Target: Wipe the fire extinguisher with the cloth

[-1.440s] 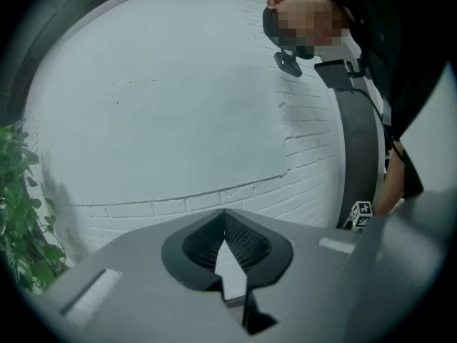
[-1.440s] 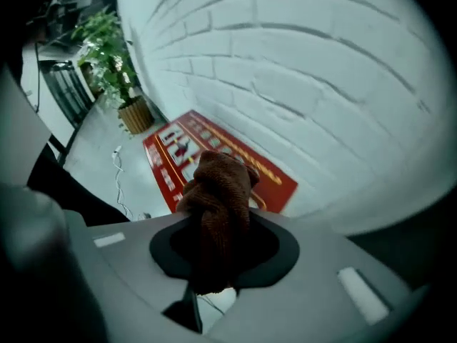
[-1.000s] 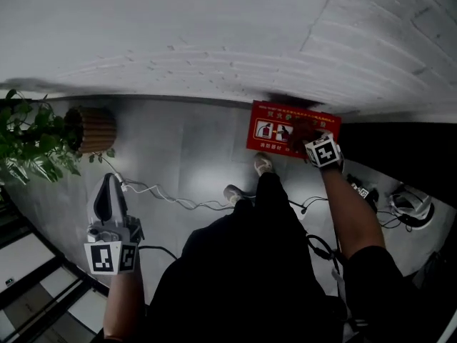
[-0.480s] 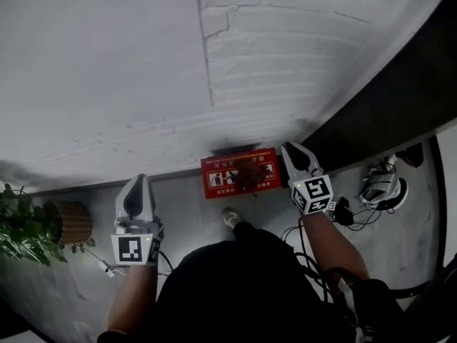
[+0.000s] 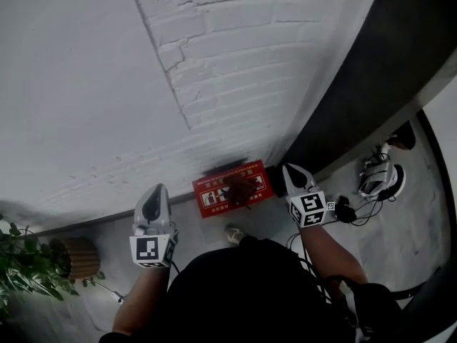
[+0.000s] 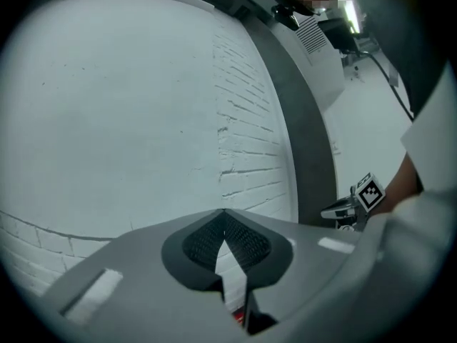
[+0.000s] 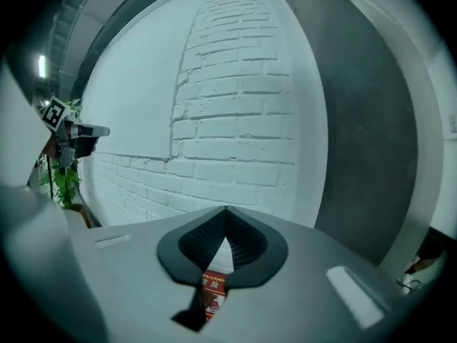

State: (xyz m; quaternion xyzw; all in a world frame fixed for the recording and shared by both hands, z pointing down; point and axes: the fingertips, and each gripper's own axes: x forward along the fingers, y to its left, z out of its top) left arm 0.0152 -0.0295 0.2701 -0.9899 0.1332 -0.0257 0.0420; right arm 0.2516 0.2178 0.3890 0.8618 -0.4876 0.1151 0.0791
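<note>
A red fire-extinguisher box (image 5: 213,195) stands on the floor against the white brick wall, with a dark reddish cloth (image 5: 241,189) lying on its top. No extinguisher itself shows. My right gripper (image 5: 289,170) hangs just right of the box and points at the wall. Its jaws have just been closing and now meet tip to tip (image 7: 226,209) with nothing between them. A strip of the red box (image 7: 213,291) shows through the gap below its tips. My left gripper (image 5: 158,189) is held left of the box, its tips also touching (image 6: 225,213) and empty.
A leafy plant (image 5: 21,270) and a wicker pot (image 5: 75,257) stand at the lower left. Cables and a white device (image 5: 378,177) lie on the floor at the right, beside a dark wall panel (image 5: 357,91). The person's shoe (image 5: 233,232) is just before the box.
The right gripper has lifted away from the cloth on the box and risen. The left gripper has swung in toward the box. The cloth stays on the box.
</note>
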